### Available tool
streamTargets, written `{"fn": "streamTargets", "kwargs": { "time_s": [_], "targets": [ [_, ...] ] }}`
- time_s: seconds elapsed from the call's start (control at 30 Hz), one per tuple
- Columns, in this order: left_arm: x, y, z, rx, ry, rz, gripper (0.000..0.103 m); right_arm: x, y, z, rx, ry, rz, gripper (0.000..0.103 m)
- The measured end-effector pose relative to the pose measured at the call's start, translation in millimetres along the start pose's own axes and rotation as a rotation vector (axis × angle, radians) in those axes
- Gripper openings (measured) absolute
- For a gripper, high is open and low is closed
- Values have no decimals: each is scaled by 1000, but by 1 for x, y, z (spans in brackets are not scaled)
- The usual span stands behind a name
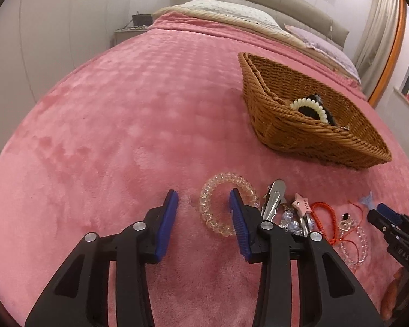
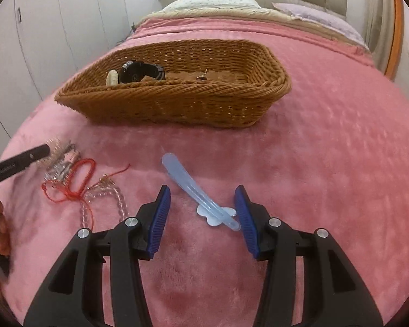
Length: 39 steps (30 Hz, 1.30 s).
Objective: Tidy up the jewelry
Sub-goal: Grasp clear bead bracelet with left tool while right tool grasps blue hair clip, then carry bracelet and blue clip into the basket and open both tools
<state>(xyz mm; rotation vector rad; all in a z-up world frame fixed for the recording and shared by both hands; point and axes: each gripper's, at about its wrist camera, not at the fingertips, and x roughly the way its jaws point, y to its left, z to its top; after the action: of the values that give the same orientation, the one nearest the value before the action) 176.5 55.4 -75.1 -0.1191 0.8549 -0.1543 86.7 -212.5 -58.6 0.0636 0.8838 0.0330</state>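
A brown wicker basket (image 1: 327, 136) (image 2: 177, 103) sits on the pink blanket and holds a white bead bracelet (image 1: 310, 107) and a black watch (image 2: 141, 72). My left gripper (image 1: 203, 199) is open; a clear coil bracelet (image 1: 218, 188) lies around its right finger tip. Beside it lie a silver hair clip (image 1: 274, 199), a pink star clip (image 1: 301, 204), a red cord (image 1: 323, 218) (image 2: 76, 177) and clear bead strings (image 2: 103, 199). My right gripper (image 2: 203, 193) is open, low over a pale blue hair clip (image 2: 193, 188) that lies between its fingers.
The pink blanket (image 1: 122, 136) covers a bed with pillows (image 2: 210, 2) and a headboard at the far end. White wardrobes (image 2: 54, 27) stand to the left. A nightstand (image 1: 128, 32) is by the bed. The right gripper's body (image 1: 395, 231) shows at the left view's right edge.
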Motion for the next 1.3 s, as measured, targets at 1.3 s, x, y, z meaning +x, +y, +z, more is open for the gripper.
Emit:
{"fn": "streamTargets", "kwargs": {
  "time_s": [1.3],
  "targets": [
    [-25,-14,-7,51,-86,-46,7,-39,35,-2,-81,-153,0,8]
  ]
}}
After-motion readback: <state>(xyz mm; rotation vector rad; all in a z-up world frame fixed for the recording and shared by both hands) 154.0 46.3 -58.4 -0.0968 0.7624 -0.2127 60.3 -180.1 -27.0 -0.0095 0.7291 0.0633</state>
